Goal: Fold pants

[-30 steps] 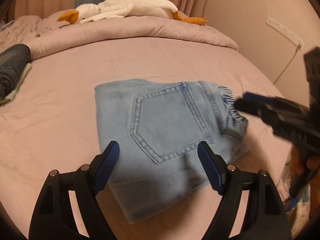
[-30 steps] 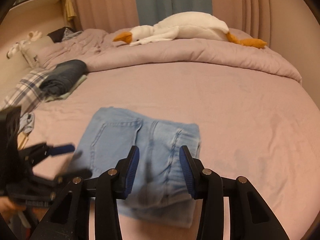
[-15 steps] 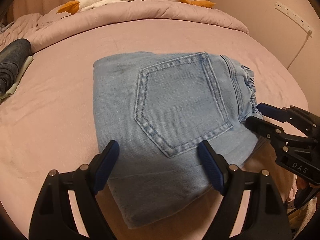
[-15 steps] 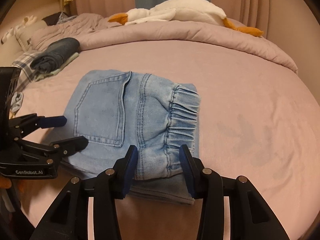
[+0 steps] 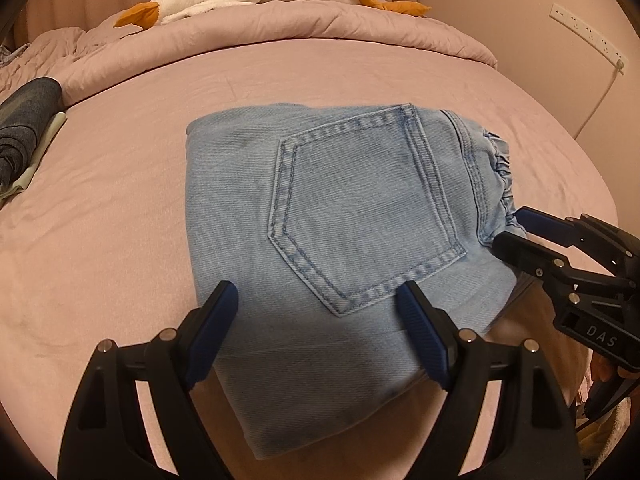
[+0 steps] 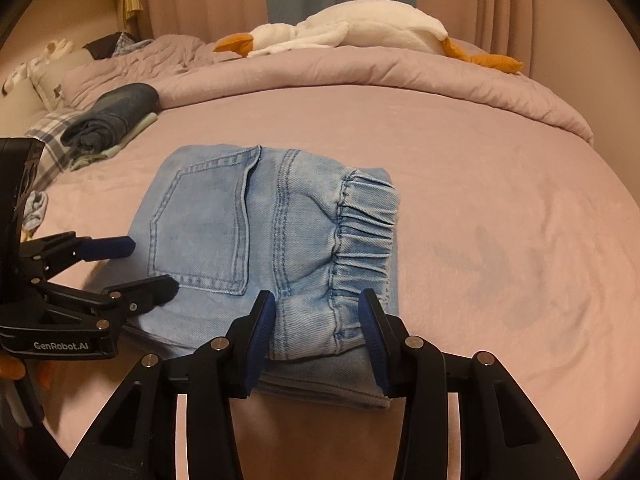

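Observation:
Light blue jeans [image 5: 360,216] lie folded into a thick rectangle on the pink bed sheet [image 5: 120,216], back pocket up and elastic waistband toward the right. My left gripper [image 5: 316,300] is open wide, its fingers straddling the near edge below the pocket. In the right wrist view the same jeans [image 6: 224,232] show their gathered waistband. My right gripper [image 6: 316,304] stands partly open with the near waistband corner between its fingers, not squeezed. Each gripper appears in the other's view: the right gripper [image 5: 510,228] at the waistband, the left gripper [image 6: 150,262] at the pocket side.
A rolled pile of dark jeans [image 6: 116,112] sits at the far left on a plaid cloth [image 6: 52,140]. A white plush goose [image 6: 352,24] lies on the bunched duvet [image 6: 360,68] at the back. A socket strip [image 5: 588,28] and its cable hang on the right wall.
Both grippers have come down close to the folded jeans, which now fill more of each view. Jaw widths look the same. Little has moved in the last half second.

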The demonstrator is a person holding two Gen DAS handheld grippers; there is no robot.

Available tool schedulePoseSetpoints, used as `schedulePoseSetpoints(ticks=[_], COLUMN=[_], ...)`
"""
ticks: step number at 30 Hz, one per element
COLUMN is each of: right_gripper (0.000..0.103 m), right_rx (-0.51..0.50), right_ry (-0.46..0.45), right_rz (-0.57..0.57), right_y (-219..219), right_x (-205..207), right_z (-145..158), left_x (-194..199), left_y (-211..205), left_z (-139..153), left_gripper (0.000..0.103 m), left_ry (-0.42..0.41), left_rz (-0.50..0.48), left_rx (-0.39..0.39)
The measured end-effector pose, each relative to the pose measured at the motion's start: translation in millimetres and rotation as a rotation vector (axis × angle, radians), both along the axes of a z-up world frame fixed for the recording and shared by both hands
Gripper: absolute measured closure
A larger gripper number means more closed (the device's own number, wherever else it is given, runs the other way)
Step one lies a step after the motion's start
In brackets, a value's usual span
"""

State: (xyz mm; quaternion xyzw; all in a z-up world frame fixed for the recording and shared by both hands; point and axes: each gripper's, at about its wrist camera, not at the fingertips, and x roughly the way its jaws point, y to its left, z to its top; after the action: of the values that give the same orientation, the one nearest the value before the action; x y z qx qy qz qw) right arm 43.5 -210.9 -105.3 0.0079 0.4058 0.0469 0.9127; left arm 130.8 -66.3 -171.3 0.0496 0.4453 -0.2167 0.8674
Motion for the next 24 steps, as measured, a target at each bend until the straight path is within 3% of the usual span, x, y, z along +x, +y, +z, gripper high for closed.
schedulePoseSetpoints(ticks=[24], right_gripper=[0.059], right_rx=[-0.01], right_ry=[-0.004], right_rz=[-0.006], right_y=[1.2], right_x=[0.9], right_z=[-0.4], left_x=[1.8], left_y=[0.1], left_z=[-0.7], left_gripper=[0.017], left_ry=[-0.003], left_rz=[-0.004], left_rx=[0.0])
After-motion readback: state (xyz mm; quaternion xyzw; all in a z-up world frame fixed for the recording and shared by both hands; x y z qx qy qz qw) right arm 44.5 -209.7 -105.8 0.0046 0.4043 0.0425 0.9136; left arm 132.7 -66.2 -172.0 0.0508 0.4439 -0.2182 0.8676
